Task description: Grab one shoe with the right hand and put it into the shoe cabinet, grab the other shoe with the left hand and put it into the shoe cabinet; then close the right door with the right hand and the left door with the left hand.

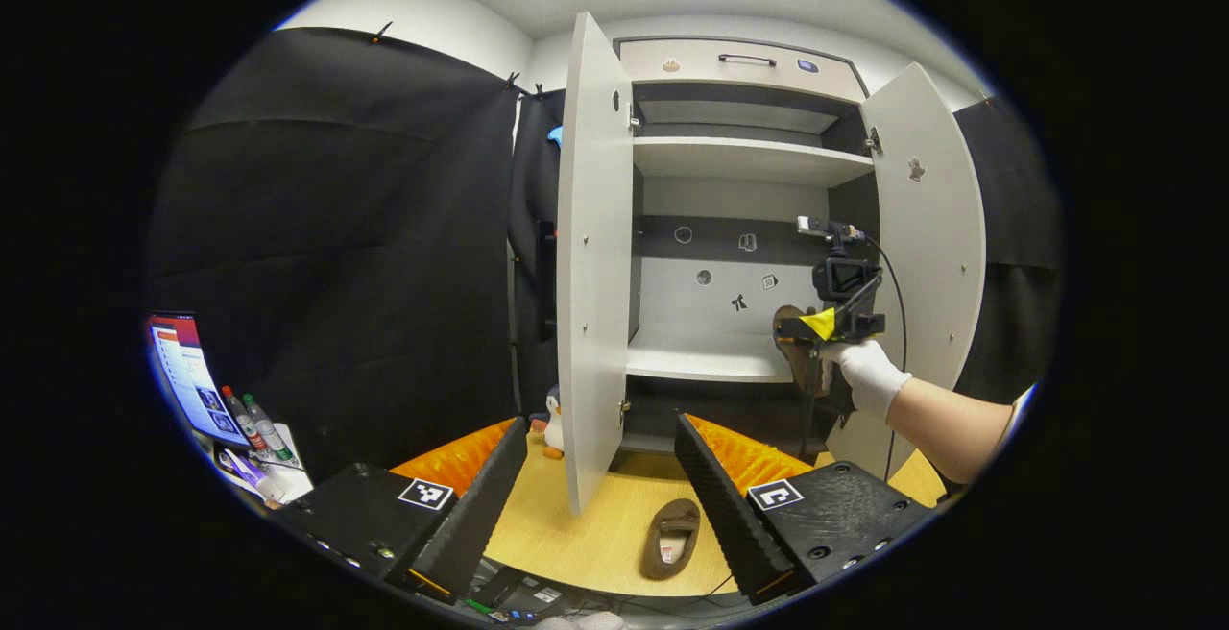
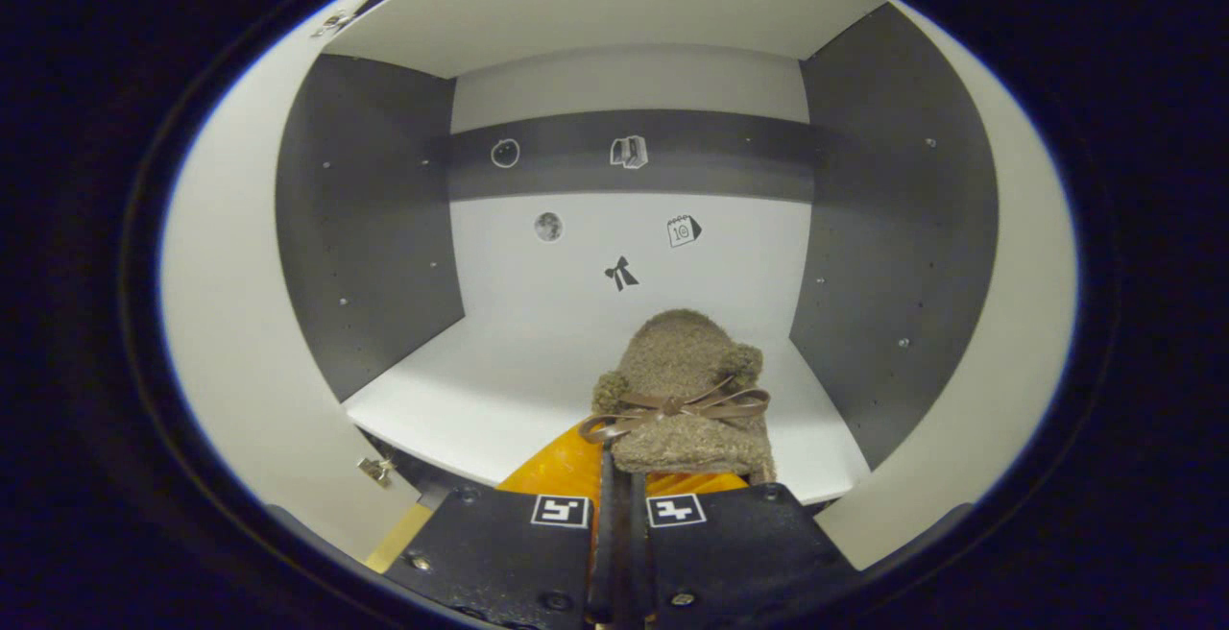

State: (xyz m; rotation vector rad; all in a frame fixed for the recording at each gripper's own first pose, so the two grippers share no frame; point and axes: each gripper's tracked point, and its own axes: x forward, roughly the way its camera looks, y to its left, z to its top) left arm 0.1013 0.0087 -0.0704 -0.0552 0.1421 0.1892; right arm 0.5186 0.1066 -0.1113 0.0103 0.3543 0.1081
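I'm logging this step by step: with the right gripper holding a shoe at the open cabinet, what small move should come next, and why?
Probably ease the right gripper forward a little and down, then open the jaws. The brown shoe it clamps hangs over the front edge of the white shelf, not yet resting on it. The other shoe lies on the wooden table, between the open left gripper's fingers.

left gripper view back from open shoe cabinet (image 1: 739, 227), right gripper view close inside, shared shelf (image 2: 499, 390)
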